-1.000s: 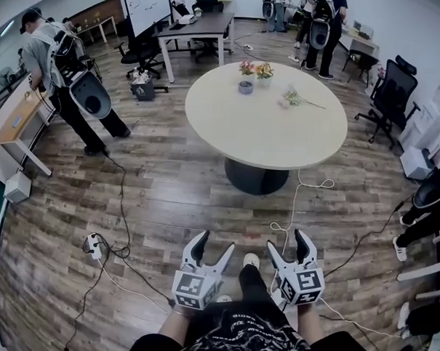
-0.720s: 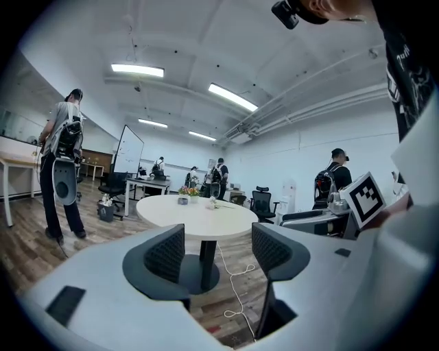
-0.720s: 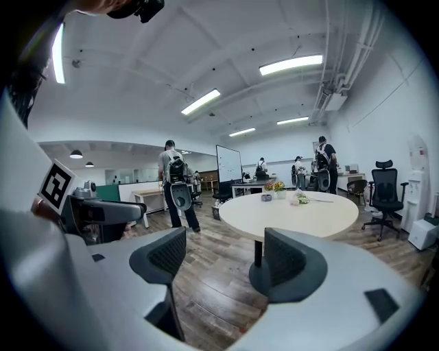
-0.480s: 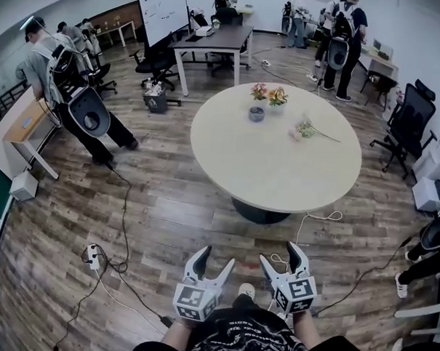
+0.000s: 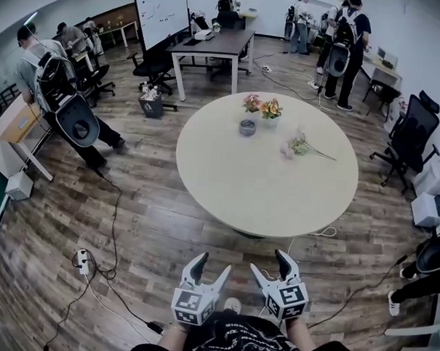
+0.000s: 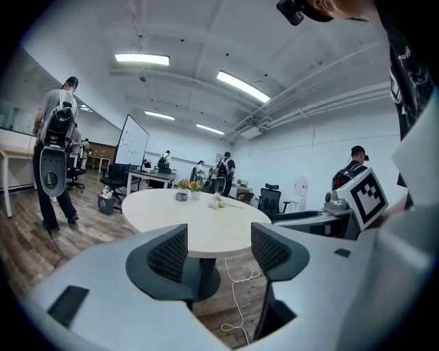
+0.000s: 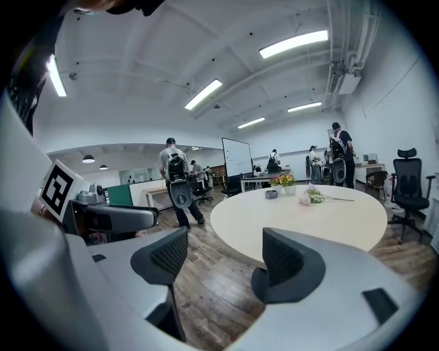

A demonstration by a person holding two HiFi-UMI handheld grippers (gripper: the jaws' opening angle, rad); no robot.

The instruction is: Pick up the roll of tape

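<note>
We see the round table (image 5: 263, 180) before us. Our left gripper (image 5: 213, 264) and right gripper (image 5: 269, 262) hang short of its near edge, jaws apart and empty. The small grey roll of tape (image 5: 247, 126) lies flat on the table's far side, axis seemingly upright, beside the flowers (image 5: 261, 107).

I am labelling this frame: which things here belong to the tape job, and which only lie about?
For the job: left gripper, right gripper, both open and empty; grey round thing on the table, perhaps the tape.
Lying about: potted flowers, loose flowers, floor cables, office chair.
</note>
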